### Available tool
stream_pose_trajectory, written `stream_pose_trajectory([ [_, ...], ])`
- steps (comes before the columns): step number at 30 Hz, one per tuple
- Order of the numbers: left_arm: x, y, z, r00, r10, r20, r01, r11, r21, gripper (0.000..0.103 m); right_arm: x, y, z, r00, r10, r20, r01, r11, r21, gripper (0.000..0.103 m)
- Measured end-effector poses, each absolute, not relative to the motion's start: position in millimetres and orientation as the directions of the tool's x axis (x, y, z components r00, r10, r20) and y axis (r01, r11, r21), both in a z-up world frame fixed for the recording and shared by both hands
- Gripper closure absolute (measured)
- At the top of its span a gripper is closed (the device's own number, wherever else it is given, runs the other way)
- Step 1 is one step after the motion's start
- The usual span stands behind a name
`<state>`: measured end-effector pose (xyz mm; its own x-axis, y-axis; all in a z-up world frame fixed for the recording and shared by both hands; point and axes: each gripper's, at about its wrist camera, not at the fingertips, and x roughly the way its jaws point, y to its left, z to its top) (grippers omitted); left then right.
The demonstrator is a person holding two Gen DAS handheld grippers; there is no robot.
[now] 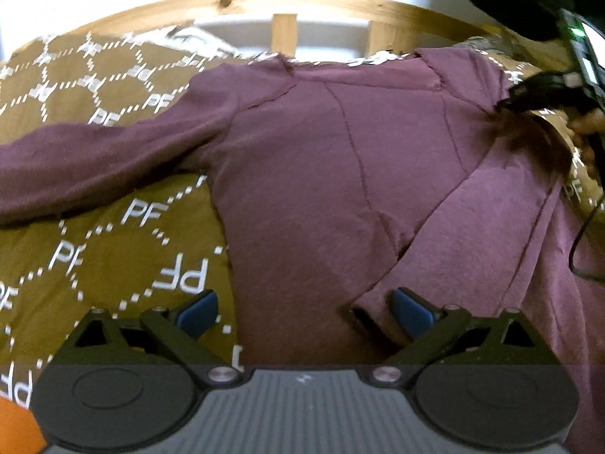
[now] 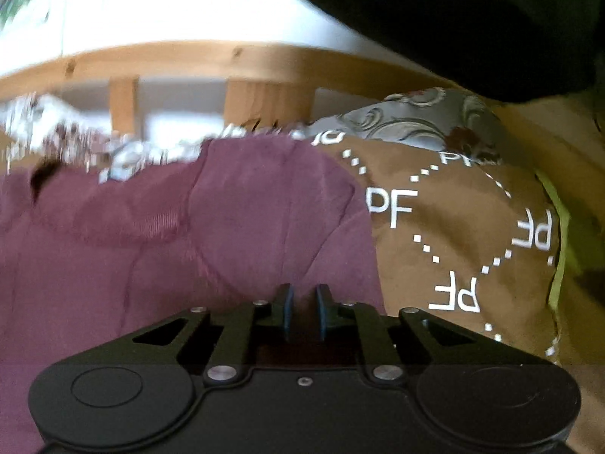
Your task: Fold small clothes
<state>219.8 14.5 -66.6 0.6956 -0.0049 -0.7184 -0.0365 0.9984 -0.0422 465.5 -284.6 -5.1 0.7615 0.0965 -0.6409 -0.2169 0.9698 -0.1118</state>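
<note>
Brown "PF"-print bedspread [image 1: 113, 265] carries one maroon long-sleeved top [image 1: 321, 159], spread flat for folding; one sleeve lies out sideways, the other already across the body. Left gripper [image 1: 304, 312] hovers wide open, empty, over the hem. Right gripper [image 2: 302, 312] jaws nearly closed, apparently pinching maroon fabric.

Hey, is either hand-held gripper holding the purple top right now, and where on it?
Left hand-held gripper: open, holding nothing. Right hand-held gripper: nearly closed over the purple top near its right edge; a pinch of cloth cannot be confirmed.
</note>
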Motion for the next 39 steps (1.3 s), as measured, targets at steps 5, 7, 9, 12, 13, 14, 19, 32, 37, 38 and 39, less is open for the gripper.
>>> stream_pose_trajectory([
  [5,214,27,-59,0.67,-0.014,-0.742,-0.085,0.992,-0.095,0.002,429,-297,14,0.781,0.17,-0.601,-0.262,0.963,-0.068,0.061],
  [7,212,29,-58,0.662,-0.013,-0.75,-0.072,0.994,-0.081,0.002,404,-303,21,0.78,0.203,-0.592,-0.297,0.953,-0.066,0.049],
  [9,208,29,-54,0.66,0.004,-0.751,-0.071,0.996,-0.057,0.002,385,-310,25,0.771,0.221,-0.597,-0.31,0.949,-0.049,0.045],
  [12,202,30,-44,0.665,0.015,-0.746,-0.075,0.996,-0.046,0.002,350,-314,31,0.773,0.247,-0.585,-0.339,0.939,-0.051,0.028],
  [13,199,30,-41,0.67,0.017,-0.742,-0.077,0.996,-0.047,0.001,340,-314,32,0.776,0.254,-0.578,-0.349,0.935,-0.057,0.025],
  [14,196,32,-37,0.674,0.02,-0.739,-0.082,0.995,-0.048,0.001,331,-314,33,0.776,0.259,-0.576,-0.355,0.933,-0.057,0.024],
  [19,179,48,-26,0.662,0.051,-0.748,-0.148,0.987,-0.064,0.001,290,-312,28,0.755,0.305,-0.581,-0.369,0.93,0.009,0.012],
  [32,158,129,-12,0.65,0.215,-0.728,-0.383,0.921,-0.07,0.001,203,-281,18,0.716,0.42,-0.557,-0.472,0.88,0.057,0.001],
  [37,156,170,12,0.674,0.379,-0.634,-0.531,0.846,-0.059,0.001,176,-285,15,0.73,0.444,-0.519,-0.475,0.876,0.081,0.001],
  [38,153,177,16,0.675,0.421,-0.606,-0.572,0.817,-0.069,0.001,172,-284,13,0.724,0.452,-0.52,-0.486,0.87,0.08,0.001],
  [39,149,185,20,0.669,0.462,-0.581,-0.611,0.788,-0.078,0.001,170,-284,11,0.722,0.457,-0.52,-0.494,0.866,0.075,0.001],
])
